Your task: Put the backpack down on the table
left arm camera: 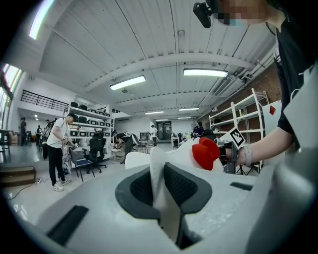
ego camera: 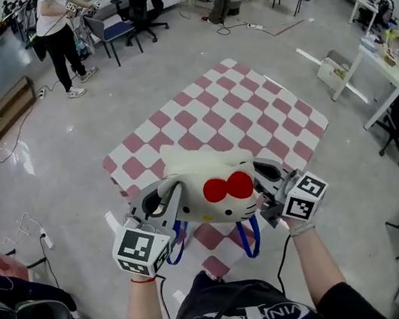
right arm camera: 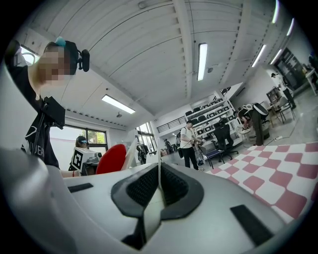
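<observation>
Backpack (ego camera: 209, 191), white and plush with a red bow (ego camera: 228, 186), hangs between both grippers over the near edge of the desk (ego camera: 251, 107); contact with the desk cannot be told. The left gripper (ego camera: 169, 192) has its jaws clenched on a fold of the white fabric at the backpack's left side. The right gripper (ego camera: 263, 172) has its jaws clenched on a thin white edge at the right side. Blue straps (ego camera: 250, 237) dangle below the backpack, in front of the person's body. A pink-and-white checkered cloth covers the desk. On the floor around the desk: a power strip (ego camera: 45, 239) to the left, a white side table (ego camera: 366, 64) to the right, and an office chair (ego camera: 142, 4) and a standing person (ego camera: 59, 34) beyond.
</observation>
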A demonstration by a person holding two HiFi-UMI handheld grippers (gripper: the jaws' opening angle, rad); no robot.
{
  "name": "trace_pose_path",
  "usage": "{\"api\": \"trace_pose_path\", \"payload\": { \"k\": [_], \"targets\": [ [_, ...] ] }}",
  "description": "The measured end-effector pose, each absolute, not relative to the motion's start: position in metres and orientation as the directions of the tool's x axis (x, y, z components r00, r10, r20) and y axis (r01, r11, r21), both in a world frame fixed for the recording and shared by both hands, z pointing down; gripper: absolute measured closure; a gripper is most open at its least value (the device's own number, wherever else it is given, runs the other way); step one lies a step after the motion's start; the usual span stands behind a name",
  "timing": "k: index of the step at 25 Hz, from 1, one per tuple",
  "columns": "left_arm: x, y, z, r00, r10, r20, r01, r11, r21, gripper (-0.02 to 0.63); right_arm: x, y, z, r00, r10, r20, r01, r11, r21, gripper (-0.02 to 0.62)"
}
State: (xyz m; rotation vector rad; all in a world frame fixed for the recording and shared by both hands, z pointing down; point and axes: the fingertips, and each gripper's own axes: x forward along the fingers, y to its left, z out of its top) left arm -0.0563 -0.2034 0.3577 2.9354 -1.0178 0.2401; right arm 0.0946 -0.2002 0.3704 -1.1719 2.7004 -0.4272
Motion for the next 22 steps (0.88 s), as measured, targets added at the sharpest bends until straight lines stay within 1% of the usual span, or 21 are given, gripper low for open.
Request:
{"api": "trace_pose_path", "payload": {
  "k": [10, 22],
  "targets": [
    [-0.051, -0.238, 0.366, 0.79, -0.596, 0.145, -0.601, -0.799, -0.013, 0.56, 0.1, -0.237, 0.38, -0.663, -0.748, -0.004, -0.708, 0.629, -0.321, 0.584],
    [-0.036, -0.286, 0.389, 0.748, -0.637, 0.188, -0.649, -0.76, 0.007, 0.56, 0.114, -0.295, 0.405, -0.702, -0.712, -0.004, -0.664, 0.657, -0.358, 0.584]
  ]
}}
